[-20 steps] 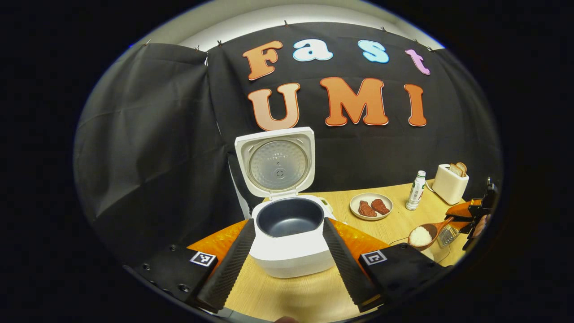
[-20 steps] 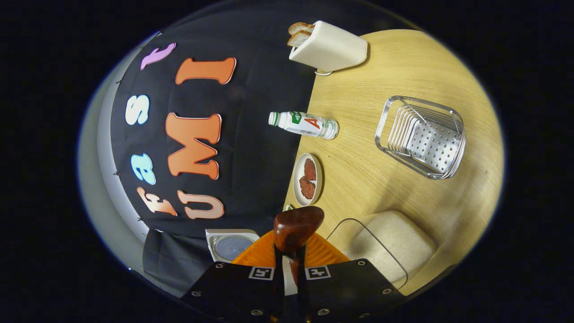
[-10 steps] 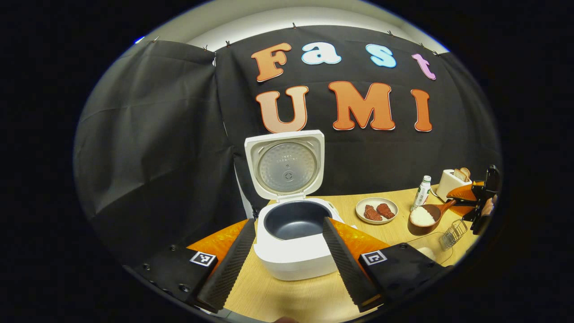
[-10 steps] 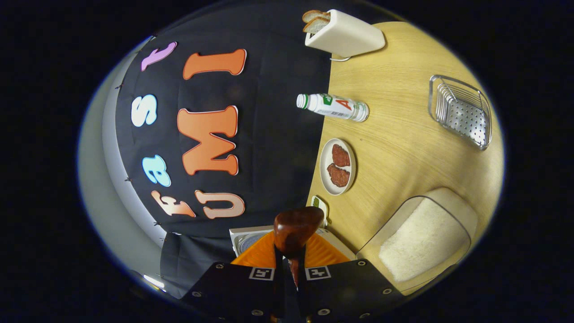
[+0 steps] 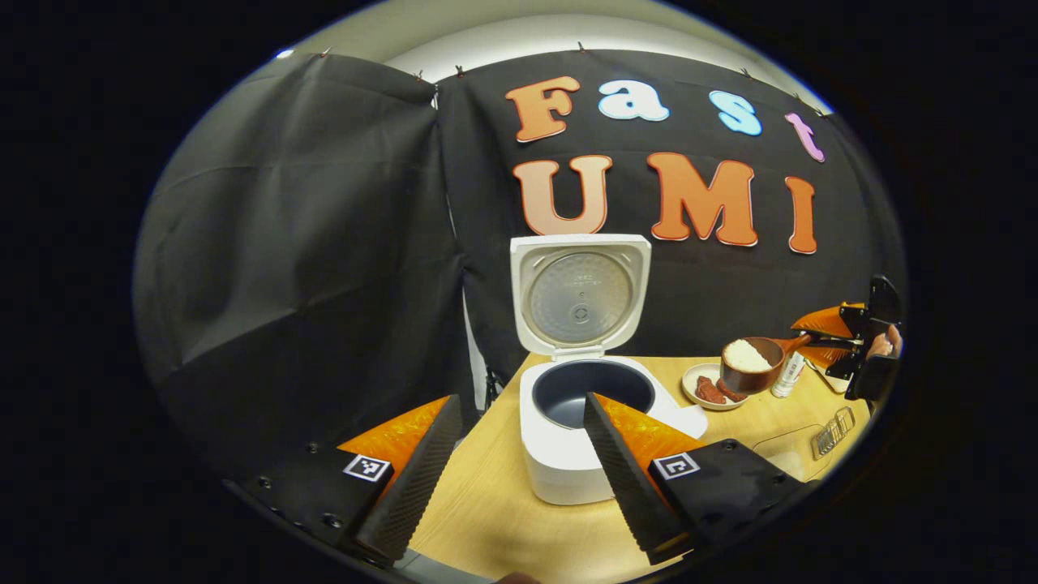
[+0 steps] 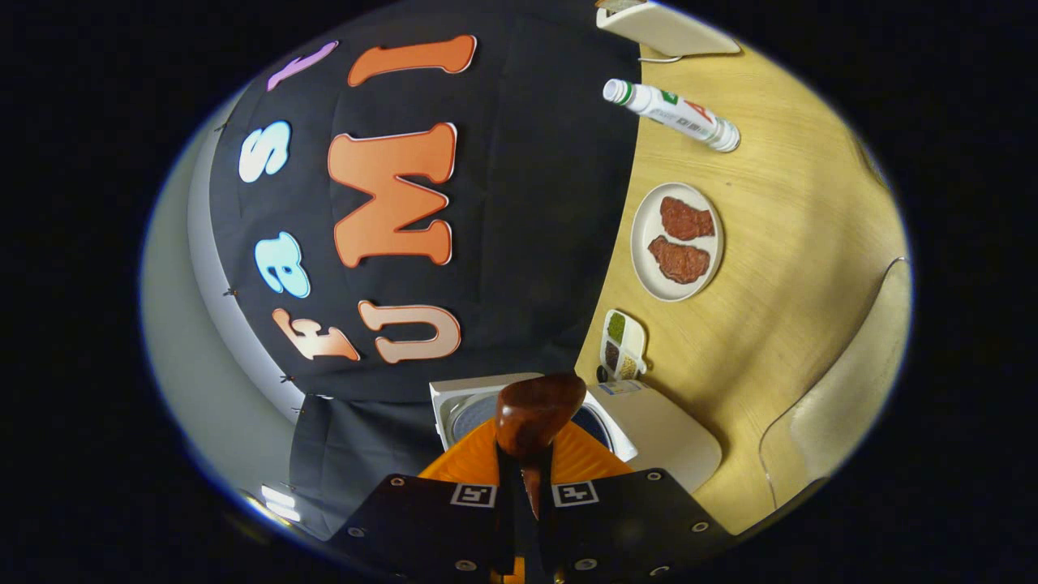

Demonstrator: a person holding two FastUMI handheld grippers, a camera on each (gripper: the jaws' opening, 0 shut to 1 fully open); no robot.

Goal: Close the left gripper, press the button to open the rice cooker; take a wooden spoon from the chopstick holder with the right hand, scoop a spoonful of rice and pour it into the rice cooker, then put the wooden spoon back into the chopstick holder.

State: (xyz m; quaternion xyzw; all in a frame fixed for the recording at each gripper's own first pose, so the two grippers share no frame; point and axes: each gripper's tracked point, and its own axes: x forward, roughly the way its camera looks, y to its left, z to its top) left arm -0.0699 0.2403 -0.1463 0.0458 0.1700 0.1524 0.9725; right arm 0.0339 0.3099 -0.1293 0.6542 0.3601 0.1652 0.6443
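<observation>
Your wooden spoon (image 5: 750, 363) is light and stiff, glossy dark brown, but the heaped white rice in its bowl spills easily, so keep it level. The right gripper (image 6: 523, 478) has its jaws clamped narrow on the handle, near the open rice cooker (image 5: 585, 410). The left gripper (image 5: 519, 478) has its jaws wide, empty.

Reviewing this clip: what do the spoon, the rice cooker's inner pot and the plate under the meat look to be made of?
Wooden spoon: looks like dark reddish-brown wood with a glossy, likely lacquered sheen; it carries white rice.
Inner pot of the rice cooker: dark grey and matte, probably coated metal; the shell looks like smooth white plastic.
Plate: pale cream with an even surface, ceramic or melamine; the look leaves that open.
</observation>
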